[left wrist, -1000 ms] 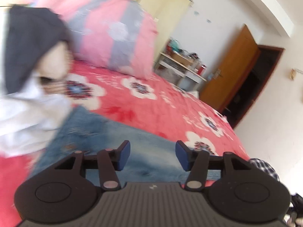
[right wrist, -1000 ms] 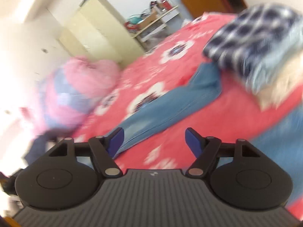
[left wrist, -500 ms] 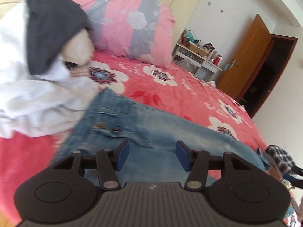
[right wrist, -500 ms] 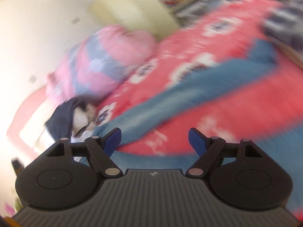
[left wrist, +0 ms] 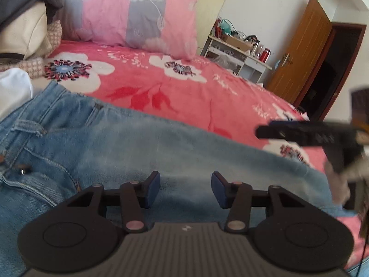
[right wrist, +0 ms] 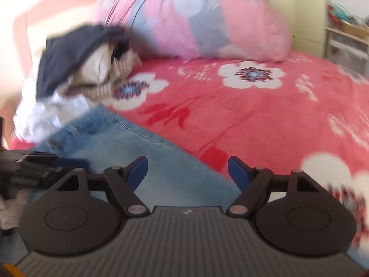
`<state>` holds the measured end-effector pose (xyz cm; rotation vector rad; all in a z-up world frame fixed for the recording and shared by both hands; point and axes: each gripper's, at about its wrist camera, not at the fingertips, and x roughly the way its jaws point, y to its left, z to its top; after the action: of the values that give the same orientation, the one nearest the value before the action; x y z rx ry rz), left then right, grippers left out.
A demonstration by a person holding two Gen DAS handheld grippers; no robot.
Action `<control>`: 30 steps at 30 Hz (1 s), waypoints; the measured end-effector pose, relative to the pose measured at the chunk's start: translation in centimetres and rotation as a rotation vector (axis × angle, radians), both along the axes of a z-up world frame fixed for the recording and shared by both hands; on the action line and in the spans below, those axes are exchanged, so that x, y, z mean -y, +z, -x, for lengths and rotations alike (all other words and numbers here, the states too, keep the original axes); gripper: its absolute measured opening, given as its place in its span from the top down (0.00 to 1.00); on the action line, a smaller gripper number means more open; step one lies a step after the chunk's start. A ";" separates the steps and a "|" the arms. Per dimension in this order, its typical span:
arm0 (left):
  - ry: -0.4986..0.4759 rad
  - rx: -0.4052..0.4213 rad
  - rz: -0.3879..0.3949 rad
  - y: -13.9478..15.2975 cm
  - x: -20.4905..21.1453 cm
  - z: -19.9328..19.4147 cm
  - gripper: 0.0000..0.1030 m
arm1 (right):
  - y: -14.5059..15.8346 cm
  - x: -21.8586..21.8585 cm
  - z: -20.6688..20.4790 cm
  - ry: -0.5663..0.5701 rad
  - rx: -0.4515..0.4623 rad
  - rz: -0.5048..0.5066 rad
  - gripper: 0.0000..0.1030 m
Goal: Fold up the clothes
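Observation:
Light blue jeans point(left wrist: 138, 147) lie spread flat across the red flowered bedcover point(left wrist: 184, 92), waistband at the left. My left gripper point(left wrist: 185, 182) hovers low over the thigh part, its jaws closing, with nothing between the blue pads. My right gripper point(right wrist: 188, 168) stands open over the same jeans point(right wrist: 129, 152), near their far edge, and holds nothing. In the left wrist view, the right gripper point(left wrist: 272, 129) shows side-on at the right, above the leg. In the right wrist view, the left gripper point(right wrist: 46, 164) shows blurred at the left edge.
A heap of unfolded clothes point(left wrist: 20, 23), dark, cream and white, sits by the waistband at the left. A pink and grey pillow point(left wrist: 138, 11) leans at the head of the bed. Beyond the bed are a cluttered white shelf point(left wrist: 237, 53) and a wooden door point(left wrist: 299, 53).
Both grippers swept in over the jeans. The left one dropped lower and closer to the denim. The right one swung from the plaid pile at the leg end toward the waistband and rolled level.

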<state>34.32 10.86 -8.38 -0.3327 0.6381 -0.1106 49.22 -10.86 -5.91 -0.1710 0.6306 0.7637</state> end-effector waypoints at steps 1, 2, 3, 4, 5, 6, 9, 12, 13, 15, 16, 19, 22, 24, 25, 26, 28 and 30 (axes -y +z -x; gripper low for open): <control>-0.001 -0.004 0.003 -0.3 -0.1 0.0 0.53 | -0.5 -0.8 -1.2 0.031 -0.010 0.025 0.26; -0.002 -0.008 0.008 -0.4 -0.2 0.0 0.53 | -1.1 -1.4 -2.4 0.057 -0.025 0.043 0.26; -0.002 -0.009 0.015 -0.5 -0.3 0.0 0.53 | -1.7 -2.0 -3.5 0.083 -0.042 0.059 0.26; -0.003 -0.010 0.021 -0.5 -0.4 -0.1 0.53 | -2.2 -2.5 -4.4 0.107 -0.064 0.070 0.26; -0.004 -0.011 0.027 -0.6 -0.6 -0.1 0.53 | -2.8 -3.1 -5.3 0.132 -0.086 0.081 0.26; -0.004 -0.015 0.034 -0.7 -0.7 -0.2 0.53 | -3.4 -3.7 -6.2 0.156 -0.108 0.092 0.26; -0.003 -0.018 0.056 -1.0 -1.1 -0.3 0.53 | -5.0 -5.4 -8.1 0.218 -0.197 0.111 0.26; -0.003 -0.014 0.087 -1.2 -1.6 -0.3 0.53 | -6.0 -6.5 -8.1 0.252 -0.214 0.152 0.29; -0.003 -0.011 0.101 -1.3 -1.8 -0.3 0.53 | -5.8 -6.5 -7.9 0.267 -0.224 0.146 0.46; -0.003 -0.003 0.138 -1.3 -2.2 -0.3 0.53 | -5.2 -6.3 -7.4 0.293 -0.238 0.146 0.68; -0.003 0.002 0.159 -1.4 -2.5 -0.2 0.53 | -5.0 -6.2 -7.0 0.305 -0.239 0.152 0.82; -0.005 0.032 0.224 -1.3 -3.4 0.1 0.53 | -3.6 -5.7 -5.5 0.331 -0.204 0.148 0.92; -0.016 0.080 0.296 -1.0 -4.2 0.6 0.51 | -1.3 -5.3 -2.7 0.360 -0.123 0.126 0.93; -0.031 0.116 0.354 -0.7 -4.9 0.9 0.49 | -0.1 -5.3 0.2 0.392 -0.055 0.128 0.93; -0.033 0.141 0.381 -0.5 -5.3 1.2 0.47 | 0.4 -5.3 1.7 0.408 -0.024 0.133 0.93; -0.035 0.163 0.406 -0.4 -5.6 1.4 0.43 | 0.7 -5.4 3.3 0.423 0.006 0.145 0.93; -0.033 0.183 0.446 -0.2 -6.2 1.7 0.41 | 0.8 -5.7 6.6 0.446 0.067 0.177 0.93; -0.030 0.167 0.486 -0.4 -6.6 1.6 0.41 | 0.6 -6.1 9.6 0.461 0.129 0.213 0.93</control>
<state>32.71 17.50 -8.77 -0.7748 0.4449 -0.3210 39.58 -4.77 -5.27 -0.5715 0.5540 1.1178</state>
